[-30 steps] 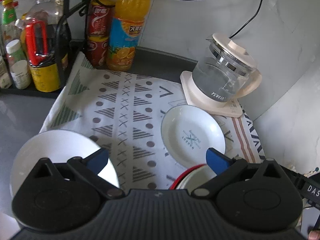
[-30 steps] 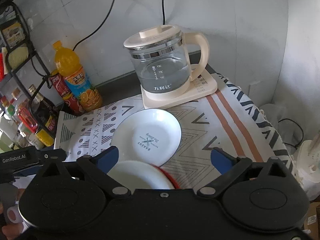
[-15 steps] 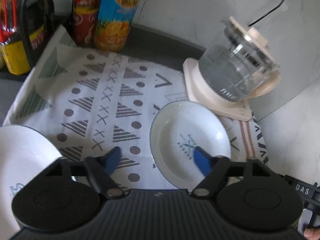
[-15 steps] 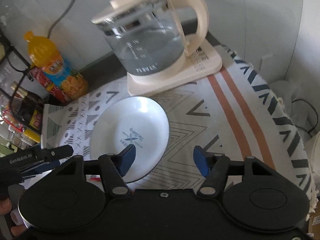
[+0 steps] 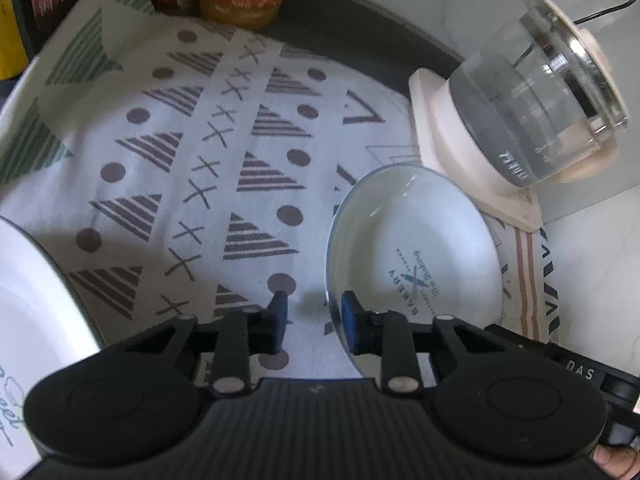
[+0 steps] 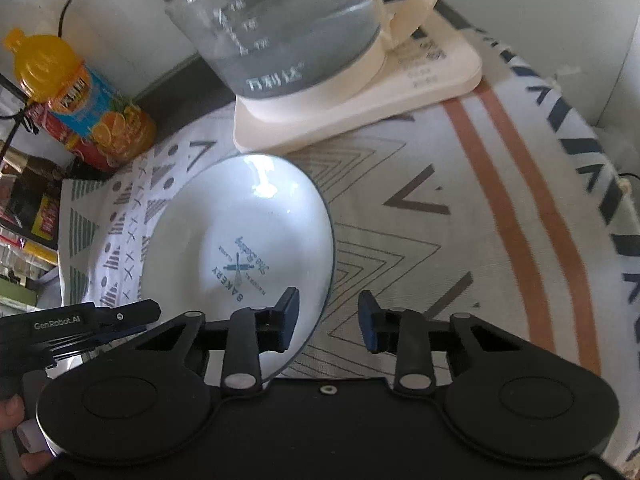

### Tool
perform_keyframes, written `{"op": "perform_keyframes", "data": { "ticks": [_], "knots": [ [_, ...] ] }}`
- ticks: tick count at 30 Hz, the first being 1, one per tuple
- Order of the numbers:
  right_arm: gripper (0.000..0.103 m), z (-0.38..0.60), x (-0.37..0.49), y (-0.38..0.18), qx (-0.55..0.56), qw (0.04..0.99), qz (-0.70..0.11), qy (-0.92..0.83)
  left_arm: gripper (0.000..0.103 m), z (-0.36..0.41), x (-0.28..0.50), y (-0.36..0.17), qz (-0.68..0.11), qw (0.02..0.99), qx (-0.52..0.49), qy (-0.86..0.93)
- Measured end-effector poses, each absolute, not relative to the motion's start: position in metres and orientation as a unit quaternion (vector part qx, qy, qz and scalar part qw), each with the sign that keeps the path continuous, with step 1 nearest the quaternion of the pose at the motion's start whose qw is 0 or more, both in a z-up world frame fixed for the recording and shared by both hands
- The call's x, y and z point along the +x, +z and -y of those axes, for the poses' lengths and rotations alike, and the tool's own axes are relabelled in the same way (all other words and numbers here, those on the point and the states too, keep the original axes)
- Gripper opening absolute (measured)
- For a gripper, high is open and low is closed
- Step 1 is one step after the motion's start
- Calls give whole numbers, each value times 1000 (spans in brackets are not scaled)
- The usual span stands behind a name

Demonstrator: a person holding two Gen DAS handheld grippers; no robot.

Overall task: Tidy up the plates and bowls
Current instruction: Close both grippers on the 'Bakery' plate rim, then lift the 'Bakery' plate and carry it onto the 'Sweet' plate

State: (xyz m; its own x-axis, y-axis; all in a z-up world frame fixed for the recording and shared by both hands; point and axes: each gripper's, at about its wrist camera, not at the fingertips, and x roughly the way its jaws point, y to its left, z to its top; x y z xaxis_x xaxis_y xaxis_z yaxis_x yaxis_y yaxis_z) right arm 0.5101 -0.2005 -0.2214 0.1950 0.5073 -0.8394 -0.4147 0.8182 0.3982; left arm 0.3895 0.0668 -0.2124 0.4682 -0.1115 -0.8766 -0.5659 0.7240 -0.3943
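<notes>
Plate [image 5: 416, 248], white with blue lettering, is laid on a patterned cloth [image 5: 192, 168] over the surface, just beside a glass kettle [image 5: 536, 108] on its cream base. Its rim is straddled on opposite sides by the left hand-held gripper [image 5: 314, 320] and the right hand-held gripper [image 6: 328, 318]; both sets of jaws are closing, with the rim between them but not yet pressed. A second white plate [image 5: 36, 320] is seen at the left edge.

A dark countertop [image 5: 360, 36] runs along a pale marbled wall [image 6: 132, 20], covered by a white patterned cloth [image 5: 208, 160]. A glass kettle [image 6: 288, 24] stands on its cream base [image 6: 420, 92]; an orange drink bottle [image 6: 80, 92] stands nearby.
</notes>
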Motion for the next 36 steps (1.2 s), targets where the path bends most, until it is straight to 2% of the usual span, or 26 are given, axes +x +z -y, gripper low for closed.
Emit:
{"op": "perform_keyframes", "data": {
  "ticks": [2,7,12,19,36],
  "knots": [
    [27,198,513,-226,44,767,-564,301,24,-68,391,-216,-496,783,-349,139],
    [16,191,518,-234,41,761,-569,309,17,-68,399,-220,-502,781,-350,126],
    [15,189,520,-234,32,760,-567,317,8,-69,405,-223,-506,779,-353,110],
    [11,191,516,-214,30,771,-543,333,8,-69,407,-215,-499,785,-351,110],
    [11,182,502,-167,28,787,-511,344,8,-80,393,-172,-460,814,-340,102]
  ]
}}
